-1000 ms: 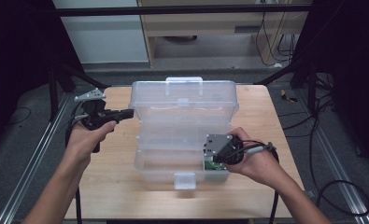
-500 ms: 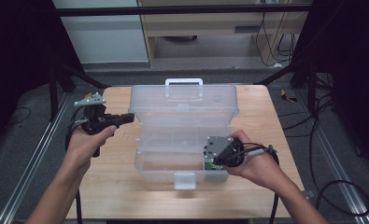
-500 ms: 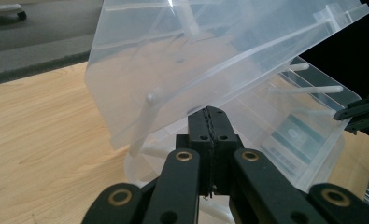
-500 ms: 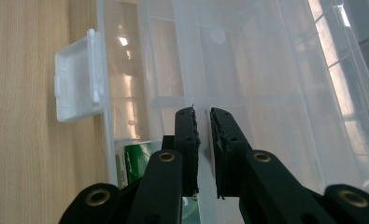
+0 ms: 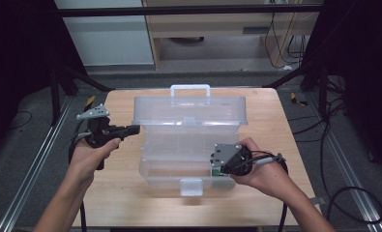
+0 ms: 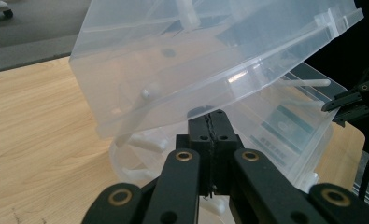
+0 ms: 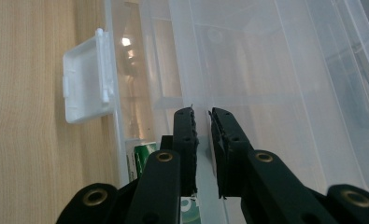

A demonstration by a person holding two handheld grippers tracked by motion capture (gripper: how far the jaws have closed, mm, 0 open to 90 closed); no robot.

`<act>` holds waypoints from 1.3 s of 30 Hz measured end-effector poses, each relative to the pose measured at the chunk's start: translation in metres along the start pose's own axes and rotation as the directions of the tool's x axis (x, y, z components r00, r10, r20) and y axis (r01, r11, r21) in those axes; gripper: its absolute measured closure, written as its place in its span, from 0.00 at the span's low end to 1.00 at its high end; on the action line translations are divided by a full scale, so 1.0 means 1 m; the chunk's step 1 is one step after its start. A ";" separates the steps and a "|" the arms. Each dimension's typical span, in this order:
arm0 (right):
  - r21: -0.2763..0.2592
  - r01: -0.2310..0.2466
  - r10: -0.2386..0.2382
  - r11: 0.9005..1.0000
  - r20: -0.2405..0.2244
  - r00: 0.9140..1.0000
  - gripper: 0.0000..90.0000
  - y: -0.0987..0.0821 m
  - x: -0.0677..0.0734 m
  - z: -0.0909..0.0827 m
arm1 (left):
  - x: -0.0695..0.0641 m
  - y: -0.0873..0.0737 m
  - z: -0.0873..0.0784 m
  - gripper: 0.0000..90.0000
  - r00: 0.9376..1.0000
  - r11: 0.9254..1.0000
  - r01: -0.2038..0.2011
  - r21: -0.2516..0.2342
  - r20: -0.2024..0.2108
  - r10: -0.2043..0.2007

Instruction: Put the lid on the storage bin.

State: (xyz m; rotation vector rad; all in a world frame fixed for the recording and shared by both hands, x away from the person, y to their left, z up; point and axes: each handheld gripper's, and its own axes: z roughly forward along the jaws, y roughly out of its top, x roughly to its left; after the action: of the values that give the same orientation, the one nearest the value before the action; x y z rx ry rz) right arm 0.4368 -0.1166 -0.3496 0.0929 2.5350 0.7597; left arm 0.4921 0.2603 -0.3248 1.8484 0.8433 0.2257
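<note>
**Clear plastic box half open between two hand-held grippers**

The translucent plastic storage box (image 5: pixel 188 145) sits mid-table on the light wooden table (image 5: pixel 130 193), with bare wood free along both sides and a narrower strip at the near edge. Its hinged clear lid (image 5: pixel 188 111) is raised and tilted, its white carry handle (image 5: pixel 190 89) pointing to the far edge; the white front latch (image 5: pixel 191 186) hangs off the near wall, touching the table edge zone. Dark floor and metal rails lie beyond both table sides.

The left gripper (image 5: pixel 133 129) is held level by the left hand (image 5: pixel 94 152), its tips just at the box's left side under the lid's corner. In the left gripper view its jaws are clenched together with nothing between them, right below the lid's rim (image 6: pixel 182 100).

The right hand (image 5: pixel 261 171) reaches in from the near right and points the right gripper (image 7: pixel 202 116) across the box's near right part. Its jaws stand a narrow slit apart, over a thin clear wall or edge of the box; whether the pads press on it I cannot tell.

Inside the box, a green and white item (image 7: pixel 142 156) lies in the near right compartment; the other compartments look clear through the walls.
</note>
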 end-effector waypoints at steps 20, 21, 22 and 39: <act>-0.059 -0.081 0.084 0.995 0.055 0.995 0.71 -0.003 0.006 -0.028 | -0.009 -0.017 0.000 1.00 1.000 0.999 -0.014 0.032 -0.006 0.014; -0.063 -0.088 0.091 0.994 0.057 0.994 0.68 -0.004 0.006 -0.029 | -0.009 -0.017 0.000 1.00 1.000 0.999 -0.014 0.034 -0.006 0.015; -0.063 -0.093 0.097 0.994 0.059 0.994 0.66 -0.005 0.006 -0.030 | -0.010 -0.018 0.000 1.00 1.000 0.999 -0.018 0.037 -0.009 0.018; -0.102 -0.224 0.236 0.969 0.126 0.964 0.40 -0.036 0.008 -0.049 | -0.014 -0.030 0.000 1.00 0.999 0.998 -0.033 0.046 -0.009 0.033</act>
State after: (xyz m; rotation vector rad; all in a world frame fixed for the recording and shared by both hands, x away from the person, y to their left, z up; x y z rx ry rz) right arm 0.4094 -0.1698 -0.3370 0.4032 2.3822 0.9192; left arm 0.4683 0.2577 -0.3472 1.9069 0.8313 0.2379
